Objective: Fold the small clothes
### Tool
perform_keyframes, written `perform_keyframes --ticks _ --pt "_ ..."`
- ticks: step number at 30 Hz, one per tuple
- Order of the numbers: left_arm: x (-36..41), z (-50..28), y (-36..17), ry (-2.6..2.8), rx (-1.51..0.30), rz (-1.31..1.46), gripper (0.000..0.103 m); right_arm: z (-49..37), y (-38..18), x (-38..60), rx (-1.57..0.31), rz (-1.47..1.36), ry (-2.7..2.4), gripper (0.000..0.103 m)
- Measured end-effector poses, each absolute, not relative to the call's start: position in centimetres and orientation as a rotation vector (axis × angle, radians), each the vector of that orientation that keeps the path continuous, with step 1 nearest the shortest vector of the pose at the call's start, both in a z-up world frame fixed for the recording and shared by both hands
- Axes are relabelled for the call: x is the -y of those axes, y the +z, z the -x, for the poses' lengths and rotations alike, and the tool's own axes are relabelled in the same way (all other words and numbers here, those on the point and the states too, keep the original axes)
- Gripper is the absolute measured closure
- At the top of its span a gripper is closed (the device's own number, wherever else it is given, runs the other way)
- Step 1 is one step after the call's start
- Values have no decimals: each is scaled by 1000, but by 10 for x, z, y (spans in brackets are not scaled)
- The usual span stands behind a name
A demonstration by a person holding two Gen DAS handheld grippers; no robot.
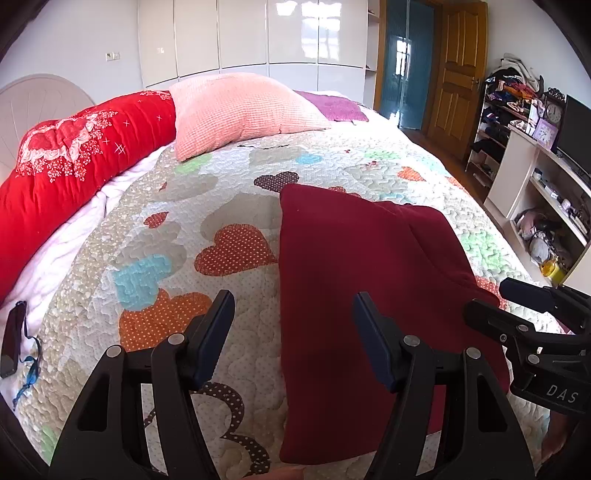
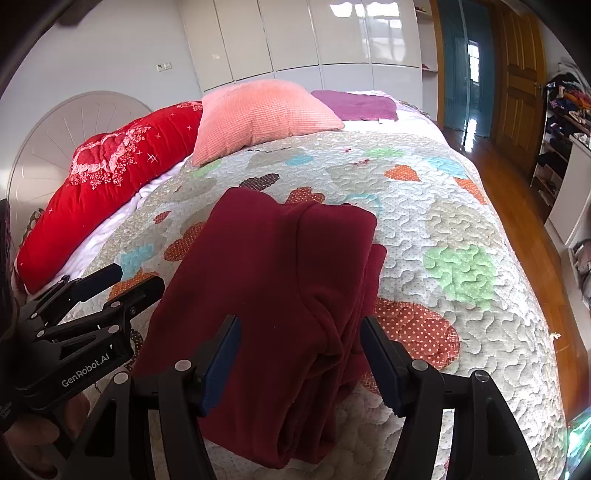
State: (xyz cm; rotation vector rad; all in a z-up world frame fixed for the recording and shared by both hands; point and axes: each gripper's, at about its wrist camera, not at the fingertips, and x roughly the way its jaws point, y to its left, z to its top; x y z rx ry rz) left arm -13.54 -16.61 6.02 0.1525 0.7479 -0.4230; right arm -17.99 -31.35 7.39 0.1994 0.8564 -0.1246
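— What is seen at the far side of the room?
— Glossy white wardrobe doors (image 1: 258,33) are set along the far wall, with window light reflected in them. A wooden door (image 1: 458,70) is placed to their right.
— And nearer?
— A bed is covered by a heart-patterned quilt (image 2: 443,229); shelving (image 1: 546,192) is ranged along the right, over a wooden floor (image 2: 495,162).

The left tongs (image 1: 293,341) hang with jaws apart above the near left edge of the dark red garment (image 1: 369,280), gripping nothing. The right tongs (image 2: 300,363) are angled downward with jaws spread over the garment's bunched right side, pads clear of the cloth. The two tongs sit close together, side by side.
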Motion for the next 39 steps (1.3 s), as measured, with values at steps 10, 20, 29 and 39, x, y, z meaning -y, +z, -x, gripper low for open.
perform_keyframes --ticks 10,20,29,39 --pt "167 135 59 -425 -752 -151 37 177 70 314 -863 -199 -126 38" --pt "168 133 57 -431 -758 -148 37 174 69 318 -865 -206 -127 38" --pt "169 133 56 -432 -765 -143 36 171 67 317 -874 -211 -120 38" --pt "168 131 54 -433 -758 -136 36 168 65 315 -880 -213 -113 38"
